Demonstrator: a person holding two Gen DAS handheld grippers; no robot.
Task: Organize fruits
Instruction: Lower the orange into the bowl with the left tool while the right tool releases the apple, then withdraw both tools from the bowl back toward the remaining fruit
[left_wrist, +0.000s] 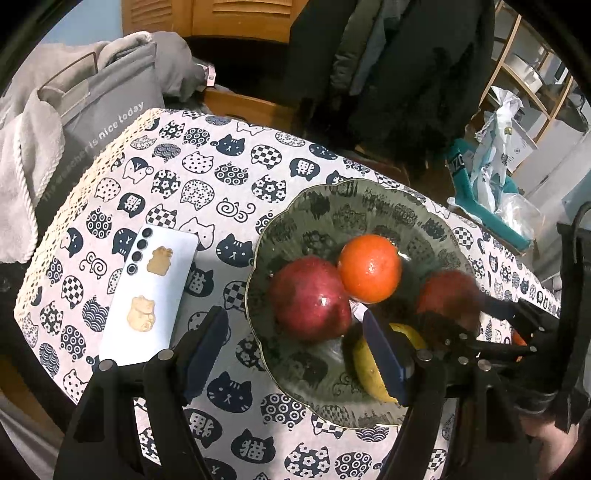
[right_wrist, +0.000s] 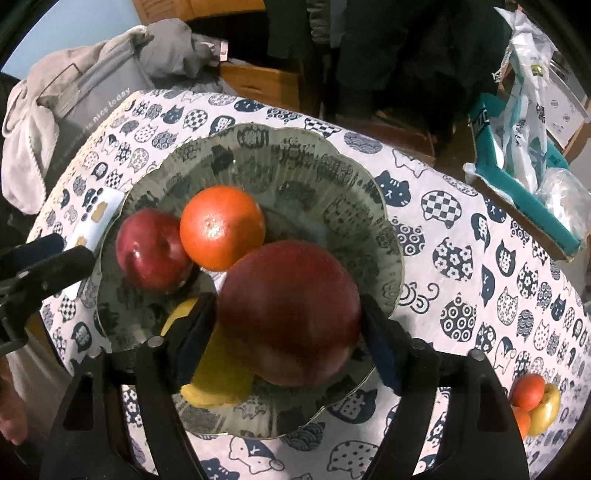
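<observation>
Fruit gathered in the glass plate (right_wrist: 369, 192)

Right tongs (right_wrist: 288, 332) straddle a red apple (right_wrist: 291, 310) over the plate (pads apparently off it); left tongs (left_wrist: 295, 354) gape empty above the plate's rim.

A table (left_wrist: 229, 177) is covered with a white cloth that has lots of dark blue cat faces on it. On the cloth sits a big green glass plate (right_wrist: 332, 177) with a wavy edge, and just beside it lies a white phone (left_wrist: 147, 295) with two little tan cat stickers. Near one edge of the table, well apart from the plate, some small orange and yellow fruits (right_wrist: 535, 402) sit close together on the cloth.
</observation>
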